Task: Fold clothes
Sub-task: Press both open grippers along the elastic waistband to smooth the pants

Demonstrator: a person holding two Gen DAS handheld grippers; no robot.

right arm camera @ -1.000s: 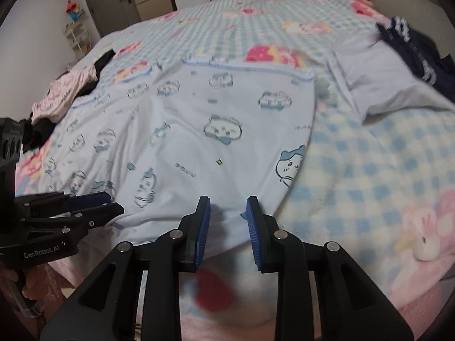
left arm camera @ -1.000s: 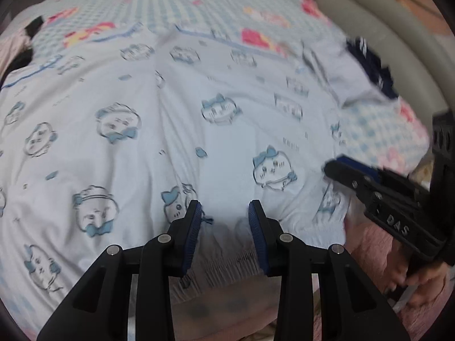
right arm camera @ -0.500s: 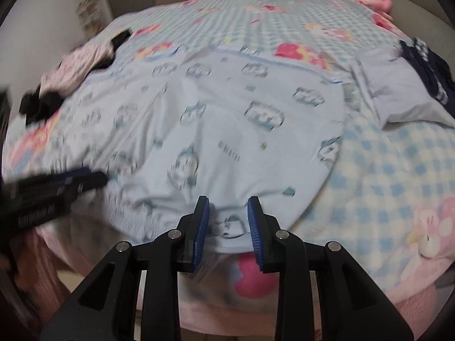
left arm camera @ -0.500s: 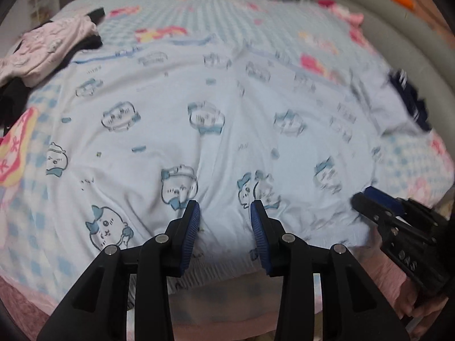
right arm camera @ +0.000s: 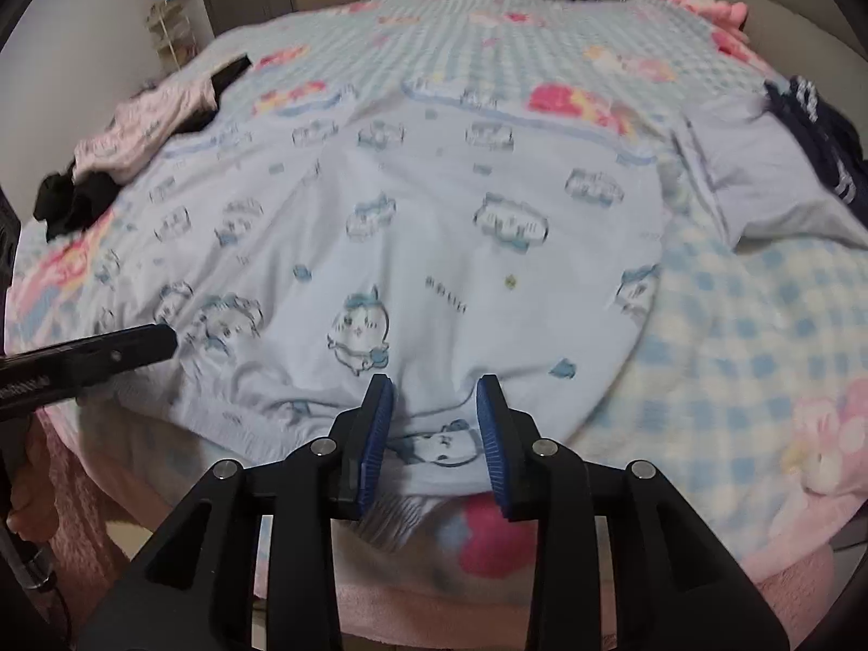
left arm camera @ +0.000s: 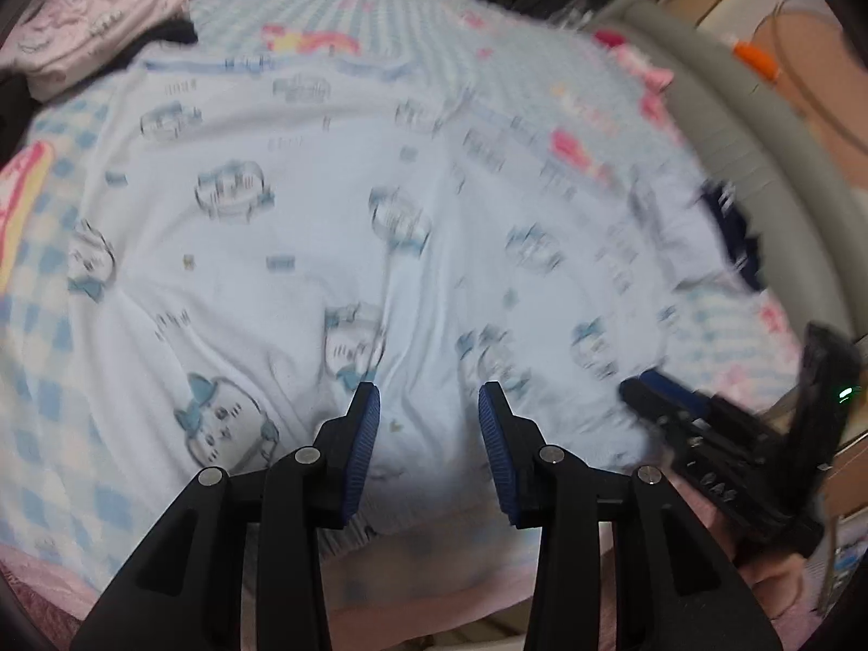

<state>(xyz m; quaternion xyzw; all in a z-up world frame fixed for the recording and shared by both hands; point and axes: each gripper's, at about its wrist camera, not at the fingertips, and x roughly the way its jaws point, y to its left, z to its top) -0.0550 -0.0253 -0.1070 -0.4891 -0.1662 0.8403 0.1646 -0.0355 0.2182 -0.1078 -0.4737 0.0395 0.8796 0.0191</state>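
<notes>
Both claws, left claw (left arm camera: 428,423) and right claw (right arm camera: 434,423), are held wide, empty, over the near hem of the pale-blue printed garment (right arm camera: 412,249) spread flat on the bed (right arm camera: 759,325); hem corners should be pinched evenly, wrinkles smoothed.

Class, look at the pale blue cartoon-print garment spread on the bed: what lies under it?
Under the pale blue cartoon-print garment lies the blue-and-white checked blanket, showing around its edges. Whatever lies beneath the garment's middle is covered.
</notes>
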